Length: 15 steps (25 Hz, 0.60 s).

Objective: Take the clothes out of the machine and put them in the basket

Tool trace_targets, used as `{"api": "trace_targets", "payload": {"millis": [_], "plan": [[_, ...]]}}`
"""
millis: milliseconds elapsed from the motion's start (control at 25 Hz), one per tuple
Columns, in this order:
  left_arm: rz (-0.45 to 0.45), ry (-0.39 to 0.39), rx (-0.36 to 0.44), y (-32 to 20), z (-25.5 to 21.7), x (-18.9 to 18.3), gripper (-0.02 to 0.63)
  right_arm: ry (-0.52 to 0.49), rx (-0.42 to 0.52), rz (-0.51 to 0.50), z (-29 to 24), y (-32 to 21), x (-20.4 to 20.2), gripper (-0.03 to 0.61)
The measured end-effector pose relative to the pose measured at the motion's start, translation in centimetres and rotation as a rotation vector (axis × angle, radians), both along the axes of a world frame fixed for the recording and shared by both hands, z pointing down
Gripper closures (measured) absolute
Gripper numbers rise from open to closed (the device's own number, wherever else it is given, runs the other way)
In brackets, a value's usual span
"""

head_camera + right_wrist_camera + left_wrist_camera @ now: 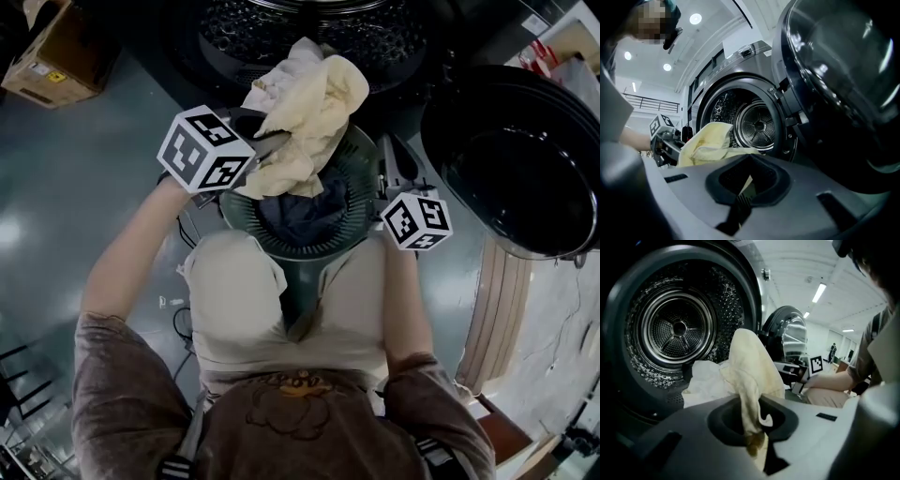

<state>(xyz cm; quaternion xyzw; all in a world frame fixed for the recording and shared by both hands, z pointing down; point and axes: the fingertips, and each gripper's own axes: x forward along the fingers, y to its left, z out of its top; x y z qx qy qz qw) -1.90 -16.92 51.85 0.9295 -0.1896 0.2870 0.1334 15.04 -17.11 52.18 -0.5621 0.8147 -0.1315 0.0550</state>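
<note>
Knees in beige trousers (234,291) fill the lower middle of the head view, and just beyond them a round dark green slatted plastic basket (364,199) stands on the grey floor (94,159). A dark blue garment (295,217) lies inside the basket. The left tool (274,142) is pinching a crumpled pale yellow cloth (309,117), which is bunched with a whiter cloth (281,80) above the basket's far rim, just in front of the open steel drum of the washing machine (309,28). The right tool (392,159) sits at the basket's right rim, its jaws pressed together, with nothing discernible between them. The machine's round dark door (516,159) stands open on the right. A brown cardboard box (52,52) sits at far left.
</note>
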Motion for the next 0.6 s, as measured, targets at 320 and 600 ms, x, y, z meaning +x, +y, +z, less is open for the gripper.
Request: {"api": "trace_targets", "payload": {"millis": [320, 600], "plan": [[0.085, -0.163, 0.013, 4.3, 2.9, -1.4, 0.499, 0.005, -0.006, -0.008, 0.4, -0.5, -0.7, 0.581], [0.071, -0.158, -0.002, 4.8, 3.6, -1.8, 0.335, 0.017, -0.001, -0.025, 0.3, -0.3, -1.2, 0.581]]}}
